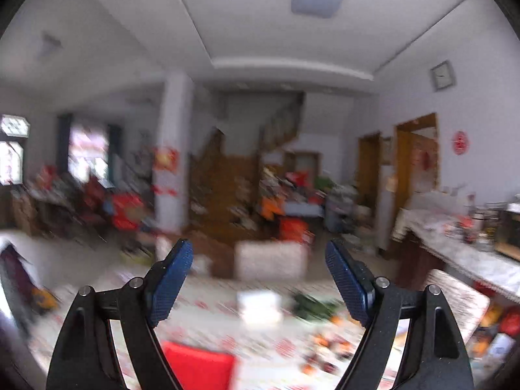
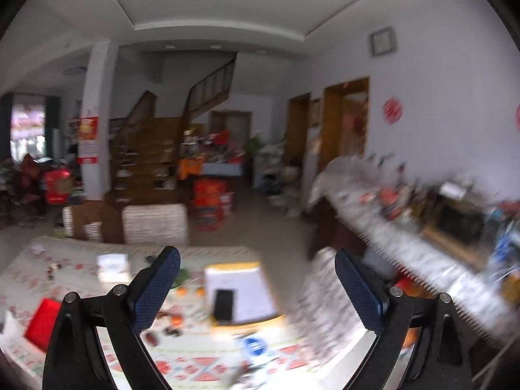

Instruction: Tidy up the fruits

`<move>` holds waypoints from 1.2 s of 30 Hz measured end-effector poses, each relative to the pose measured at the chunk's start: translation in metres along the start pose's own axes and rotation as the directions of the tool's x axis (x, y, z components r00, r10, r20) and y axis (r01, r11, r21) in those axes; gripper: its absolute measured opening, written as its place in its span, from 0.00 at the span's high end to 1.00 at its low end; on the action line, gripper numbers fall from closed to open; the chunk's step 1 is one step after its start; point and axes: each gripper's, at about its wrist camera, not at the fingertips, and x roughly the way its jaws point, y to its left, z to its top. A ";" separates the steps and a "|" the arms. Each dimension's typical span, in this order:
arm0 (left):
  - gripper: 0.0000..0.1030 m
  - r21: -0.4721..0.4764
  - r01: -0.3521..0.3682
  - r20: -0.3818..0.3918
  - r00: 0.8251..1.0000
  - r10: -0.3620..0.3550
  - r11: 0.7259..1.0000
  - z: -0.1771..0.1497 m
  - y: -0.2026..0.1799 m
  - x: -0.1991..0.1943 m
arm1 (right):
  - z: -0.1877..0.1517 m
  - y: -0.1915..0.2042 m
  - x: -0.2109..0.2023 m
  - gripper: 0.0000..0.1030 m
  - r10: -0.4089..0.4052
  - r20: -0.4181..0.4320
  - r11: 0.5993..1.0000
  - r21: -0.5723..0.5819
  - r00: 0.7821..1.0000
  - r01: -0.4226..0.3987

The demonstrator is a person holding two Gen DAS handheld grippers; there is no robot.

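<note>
From the left wrist, the left tool (image 1: 259, 256) stood wide open with nothing between its blue pads (image 1: 172, 282), pointing about level across a cluttered room. Below it lay the bench (image 1: 227, 341), covered in a white cloth with red patterns and badly blurred. On that cloth a red box (image 1: 198, 365) sat at the lower edge between the fingers, a white box (image 1: 258, 305) lay further off near the middle, and a dark green thing (image 1: 312, 305) lay right of it. Small orange fruits (image 1: 321, 341) were scattered on the cloth just below the green thing, inside the right finger; the blur made their count impossible to tell. A padded chair back (image 1: 461, 302) stood at the bench's right side, and a clock (image 1: 442, 75) hung on the far wall. From the right wrist, the right tool (image 2: 257, 266) was likewise spread wide and held nothing, tilted a little downward. The same bench (image 2: 65, 266) showed below, with the red box (image 2: 44, 321) at lower left behind the left finger and the white box (image 2: 112, 265) further back. A yellow-edged carton (image 2: 242, 289) lay between the fingers with a black phone (image 2: 223, 305) on top. A few orange fruits (image 2: 190, 291) rested on the cloth just left of the carton, beside the green thing (image 2: 182, 276), well apart from both pads. A sideboard (image 2: 422, 260) ran along the right wall under a lace cloth, smeared by blur.
</note>
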 end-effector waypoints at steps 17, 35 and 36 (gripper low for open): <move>0.16 0.160 -0.611 0.125 0.792 0.598 0.775 0.138 0.102 0.011 | 0.133 -0.036 -0.025 0.00 -0.341 0.044 0.939 -0.039 0.939 0.343; 0.65 -0.244 0.137 -0.701 0.659 -0.273 0.960 -0.360 -0.033 0.283 | -0.324 0.225 0.297 0.45 0.515 -0.607 0.824 0.154 0.606 -0.545; 0.65 -0.241 0.144 -0.723 0.633 -0.277 0.960 -0.374 -0.038 0.292 | -0.328 0.231 0.304 0.45 0.514 -0.614 0.820 0.146 0.599 -0.553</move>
